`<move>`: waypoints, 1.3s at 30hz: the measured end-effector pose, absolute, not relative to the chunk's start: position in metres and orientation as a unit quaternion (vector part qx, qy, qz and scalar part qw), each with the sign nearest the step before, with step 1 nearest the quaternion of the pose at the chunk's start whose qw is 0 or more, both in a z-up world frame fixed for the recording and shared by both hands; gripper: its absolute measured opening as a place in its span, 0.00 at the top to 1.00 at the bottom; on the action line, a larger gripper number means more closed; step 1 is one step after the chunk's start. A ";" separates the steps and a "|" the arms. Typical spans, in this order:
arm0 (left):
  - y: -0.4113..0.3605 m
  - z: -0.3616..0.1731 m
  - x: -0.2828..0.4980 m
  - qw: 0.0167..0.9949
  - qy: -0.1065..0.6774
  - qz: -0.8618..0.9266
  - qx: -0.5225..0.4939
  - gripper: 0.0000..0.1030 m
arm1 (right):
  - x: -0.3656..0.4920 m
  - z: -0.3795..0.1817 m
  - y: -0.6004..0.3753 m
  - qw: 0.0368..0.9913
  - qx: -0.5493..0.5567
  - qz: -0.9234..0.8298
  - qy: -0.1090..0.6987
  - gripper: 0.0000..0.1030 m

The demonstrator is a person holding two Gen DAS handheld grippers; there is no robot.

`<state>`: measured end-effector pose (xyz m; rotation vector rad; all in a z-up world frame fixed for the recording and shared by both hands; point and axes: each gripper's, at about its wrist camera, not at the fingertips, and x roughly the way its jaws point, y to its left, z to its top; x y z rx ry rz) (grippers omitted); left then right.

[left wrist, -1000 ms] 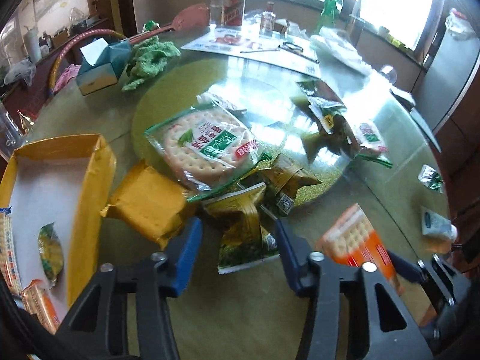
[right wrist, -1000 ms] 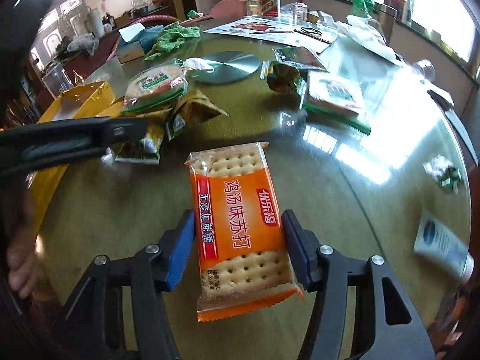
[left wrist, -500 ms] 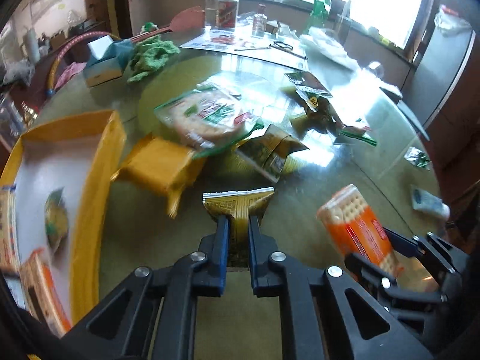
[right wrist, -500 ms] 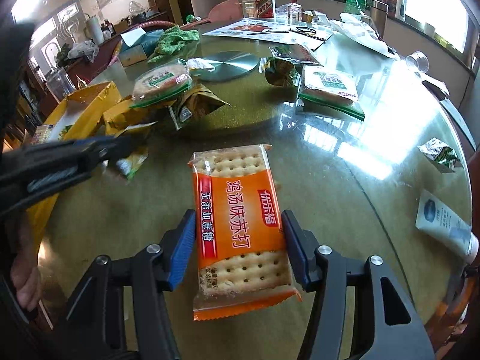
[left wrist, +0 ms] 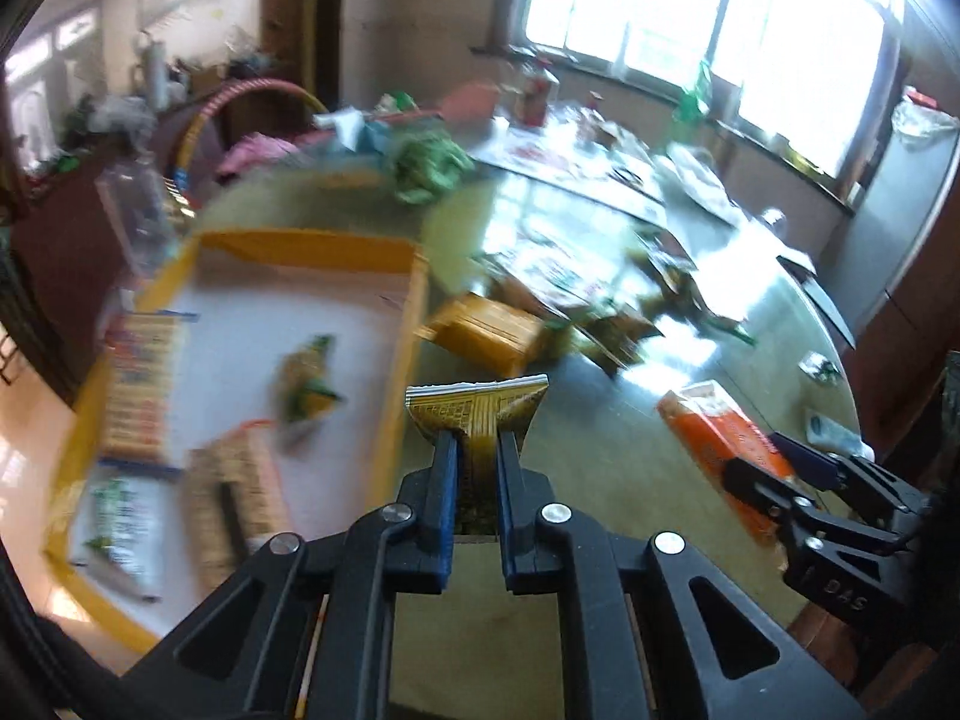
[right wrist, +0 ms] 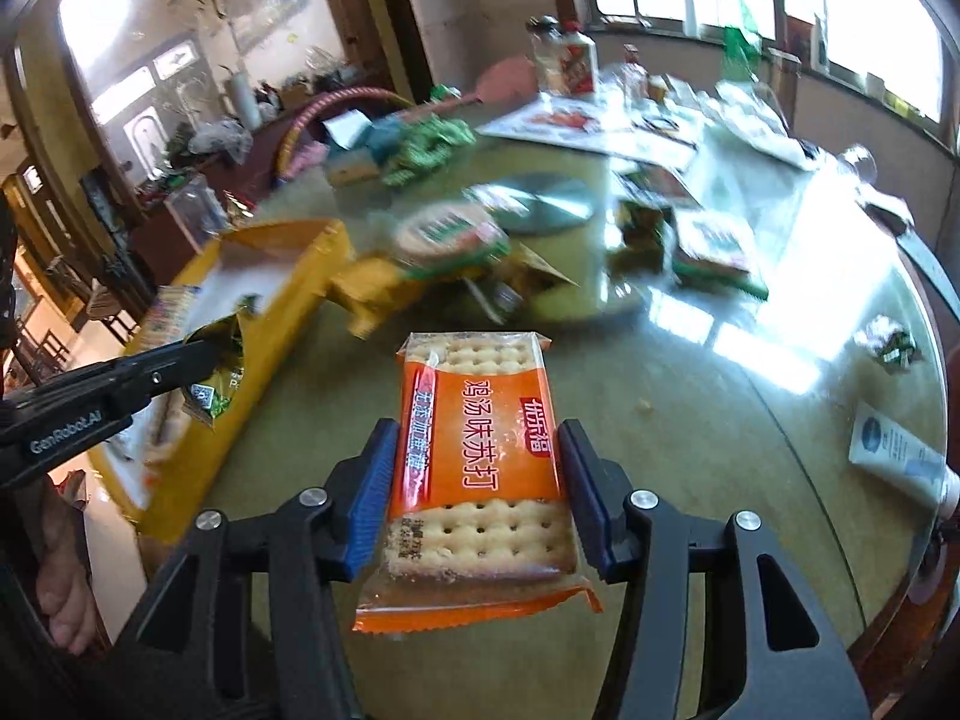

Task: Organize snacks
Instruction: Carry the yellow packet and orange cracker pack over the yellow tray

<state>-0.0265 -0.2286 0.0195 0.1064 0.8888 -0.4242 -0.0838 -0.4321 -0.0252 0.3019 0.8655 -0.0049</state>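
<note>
Two grippers, both loaded. On my left wrist view, the left gripper (left wrist: pixel 474 450) is pinched nearly closed on a gold snack packet (left wrist: pixel 477 414), beside the yellow box (left wrist: pixel 399 396). On the right wrist view, the right gripper (right wrist: pixel 477 468), jaws having just narrowed, clamps an orange cracker pack (right wrist: pixel 480 456) above the table (right wrist: pixel 690 456).

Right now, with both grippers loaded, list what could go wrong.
1. The left gripper pinches the green-gold packet by a thin strip; it may slip out short of the yellow box.
2. The orange cracker pack in the right gripper could crack if squeezed harder.
</note>
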 end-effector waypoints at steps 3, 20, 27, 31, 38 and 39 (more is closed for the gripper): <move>-0.212 0.030 -0.027 0.889 0.414 -0.191 0.043 0.91 | -0.083 -0.010 -0.415 0.903 0.136 0.010 0.407 0.47; -0.122 0.044 0.010 0.905 0.405 -0.132 0.003 0.91 | -0.021 0.022 -0.336 0.912 0.104 0.074 0.389 0.47; -0.107 0.027 0.053 0.897 0.426 -0.121 -0.005 0.91 | 0.044 0.012 -0.312 0.903 0.085 0.090 0.412 0.47; -0.110 0.014 0.074 0.890 0.440 -0.120 0.006 0.91 | 0.080 0.001 -0.299 0.897 0.069 0.092 0.427 0.47; -0.111 -0.009 0.100 0.877 0.465 -0.119 0.012 0.91 | 0.126 -0.023 -0.277 0.887 0.044 0.098 0.449 0.47; -0.111 -0.012 0.103 0.875 0.469 -0.119 0.012 0.91 | 0.133 -0.027 -0.274 0.885 0.040 0.099 0.454 0.47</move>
